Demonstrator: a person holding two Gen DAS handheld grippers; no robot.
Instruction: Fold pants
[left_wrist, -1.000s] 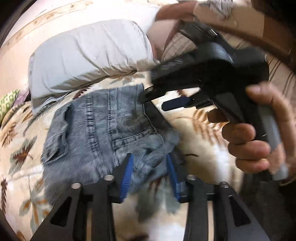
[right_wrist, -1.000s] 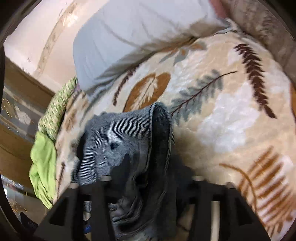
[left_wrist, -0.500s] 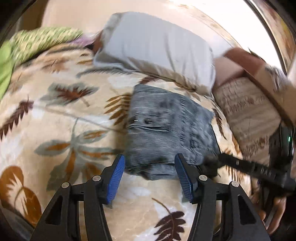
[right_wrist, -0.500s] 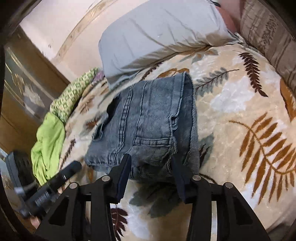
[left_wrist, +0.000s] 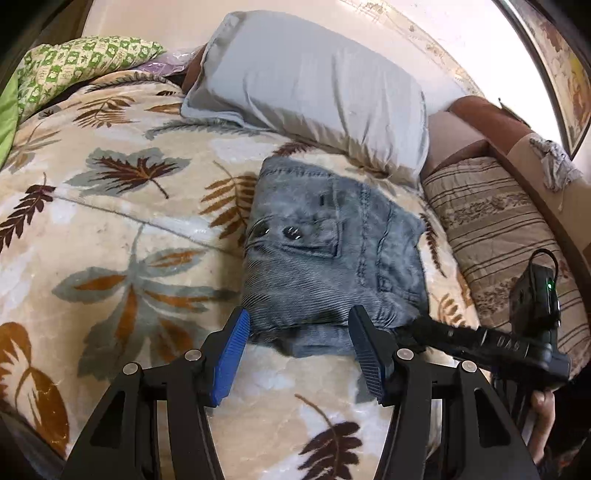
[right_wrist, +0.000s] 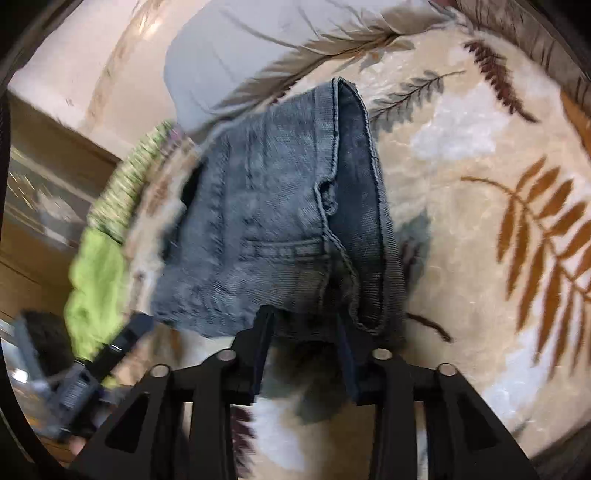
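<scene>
— Where are the pants (left_wrist: 332, 254)?

— Folded into a squarish denim bundle on the leaf-print blanket (left_wrist: 122, 221) of the bed, just near of the grey pillow (left_wrist: 314, 85).

— And the grippers?

— The left gripper (left_wrist: 299, 350) has just been opening — spread at the bundle's near edge, pinching nothing. The right gripper (right_wrist: 304, 332) sits parted at the near right corner; whether it pinches denim, I cannot tell.

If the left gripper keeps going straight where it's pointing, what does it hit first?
Most likely the near edge of the folded jeans: the left gripper points straight at them with its jaws open and nothing between. Depth is hard to judge.
</scene>
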